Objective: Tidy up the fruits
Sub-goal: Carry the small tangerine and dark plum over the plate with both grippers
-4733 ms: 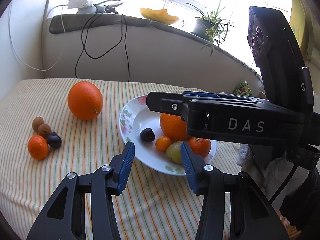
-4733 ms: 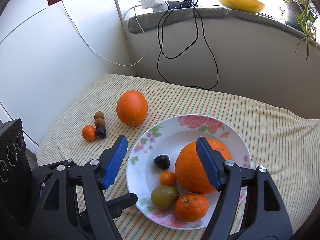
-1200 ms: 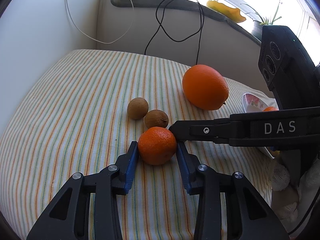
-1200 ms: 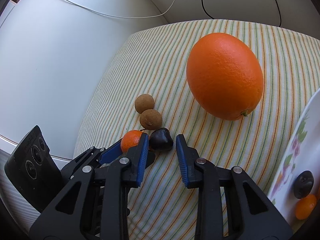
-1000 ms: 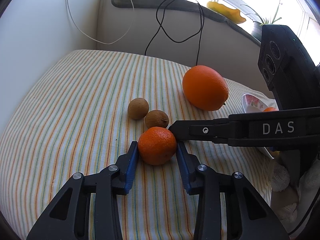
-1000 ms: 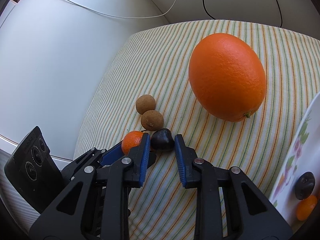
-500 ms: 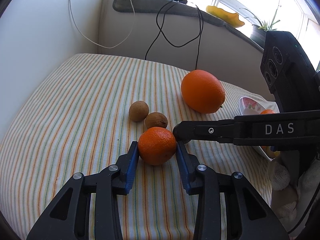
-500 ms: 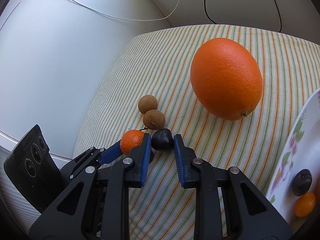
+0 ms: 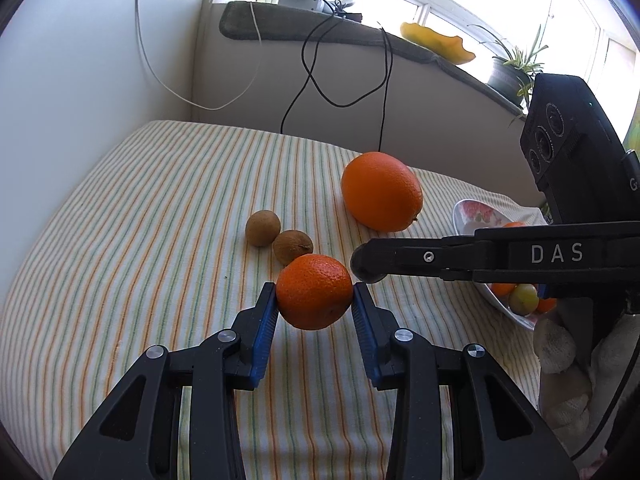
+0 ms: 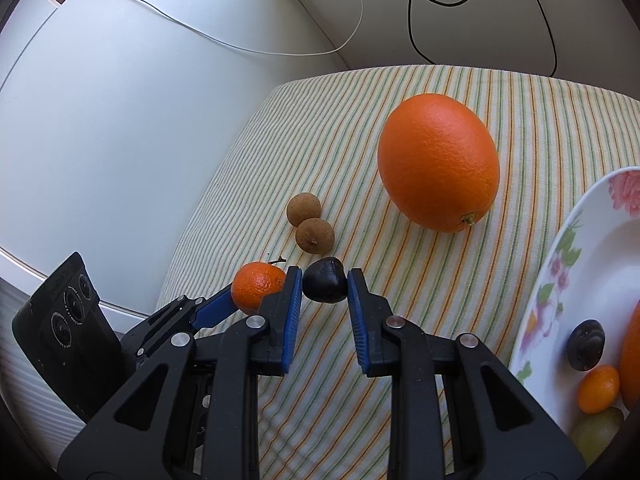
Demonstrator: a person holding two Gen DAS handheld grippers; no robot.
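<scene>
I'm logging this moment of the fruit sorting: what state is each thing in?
Left gripper: shut on the mandarin.
Mandarin: clamped between the blue pads.
Right gripper: shut on the dark plum.
Dark plum: clamped between the pads.
Big orange: loose on the striped cloth.
Two brown fruits: on the cloth, touching.
Plate: holds several fruits.

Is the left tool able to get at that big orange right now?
Probably not: the left tool is already shut on the small tangerine, so it has no room for the big orange beyond.
</scene>
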